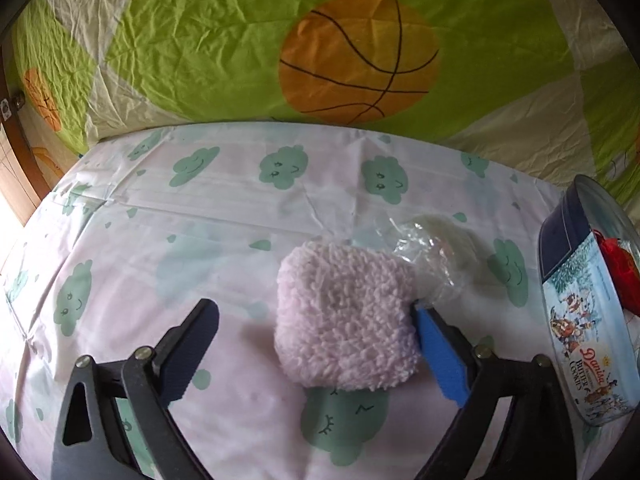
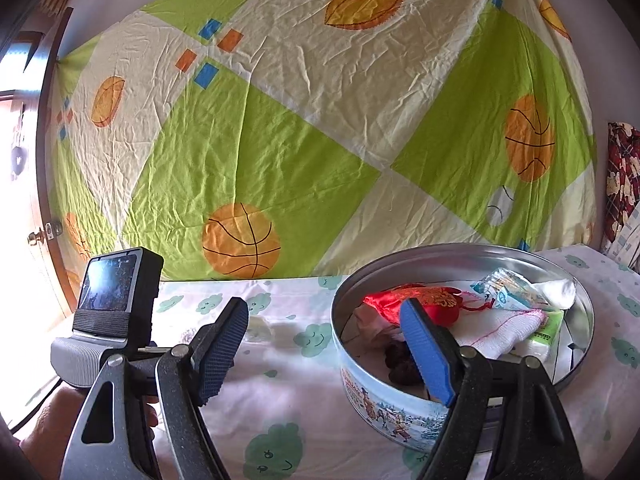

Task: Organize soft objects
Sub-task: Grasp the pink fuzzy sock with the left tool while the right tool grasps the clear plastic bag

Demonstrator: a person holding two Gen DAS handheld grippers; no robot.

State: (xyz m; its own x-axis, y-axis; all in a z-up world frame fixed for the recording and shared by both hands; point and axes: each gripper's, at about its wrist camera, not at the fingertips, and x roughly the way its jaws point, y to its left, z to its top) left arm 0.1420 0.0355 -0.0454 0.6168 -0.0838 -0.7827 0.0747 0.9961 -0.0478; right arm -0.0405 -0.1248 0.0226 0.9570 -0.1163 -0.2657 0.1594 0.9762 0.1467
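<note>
The left gripper (image 1: 316, 344) stands with its jaws wide apart around a fluffy pale-pink pad (image 1: 346, 316), which lies just right of centre in the left wrist view on the surface (image 1: 160, 264), a white cloth printed with green smiling clouds. The blue-padded finger (image 1: 440, 352) on the right touches the pad's right edge; the dark finger on the left stands clear of it, so the pad is not pinched. Behind the pad, toward the upper right, a crumpled clear plastic bag (image 1: 432, 248) rests against it. At the far right edge of that frame sits a round butter cookie tin (image 1: 580, 340).

In the right wrist view the right gripper (image 2: 326, 344) is also spread, with nothing between its fingers; its blue pad shows in front of the tin's near rim. The cookie tin (image 2: 384, 392) fills the lower right of the frame and holds a red embroidered pouch (image 2: 424, 300), a white cloth with pink stitching (image 2: 500, 324), a small packet (image 2: 508, 288) and something dark at the bottom that I cannot make out. At lower left a hand (image 2: 52, 424) grips the other tool, with its small screen (image 2: 108, 284) above. A green and cream sheet with basketballs (image 2: 280, 120) hangs behind.
</note>
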